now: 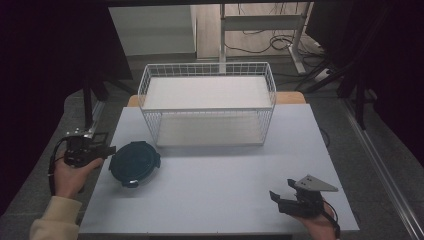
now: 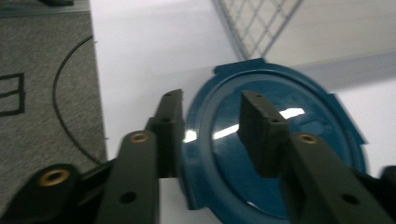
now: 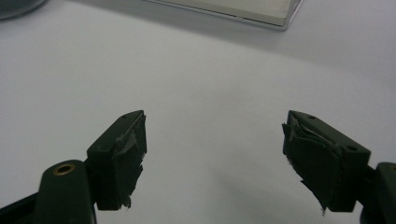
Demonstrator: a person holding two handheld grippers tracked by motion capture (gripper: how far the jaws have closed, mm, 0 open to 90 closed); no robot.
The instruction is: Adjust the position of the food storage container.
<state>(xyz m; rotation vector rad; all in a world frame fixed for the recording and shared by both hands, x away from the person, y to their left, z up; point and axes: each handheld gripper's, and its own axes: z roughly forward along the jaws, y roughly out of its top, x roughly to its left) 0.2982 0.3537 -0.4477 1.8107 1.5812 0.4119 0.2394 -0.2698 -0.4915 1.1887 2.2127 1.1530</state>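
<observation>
A round dark teal container (image 1: 134,163) with a clip-on lid sits on the white table near its left edge. My left gripper (image 1: 111,150) reaches in from the left at its rim. In the left gripper view the left gripper (image 2: 212,100) is open. The near edge of the lid (image 2: 308,100) lies between the jaws: one jaw stands just outside the rim and the other over the lid's top, with a gap showing. My right gripper (image 1: 281,189) rests low at the front right of the table. Its jaws are open, with nothing but bare table between them (image 3: 215,126).
A white wire basket (image 1: 207,108) with two white shelves stands at the back middle of the table (image 1: 225,175); its mesh (image 2: 254,21) rises just beyond the container. Grey carpet and a black cable (image 2: 70,116) lie off the table's left edge.
</observation>
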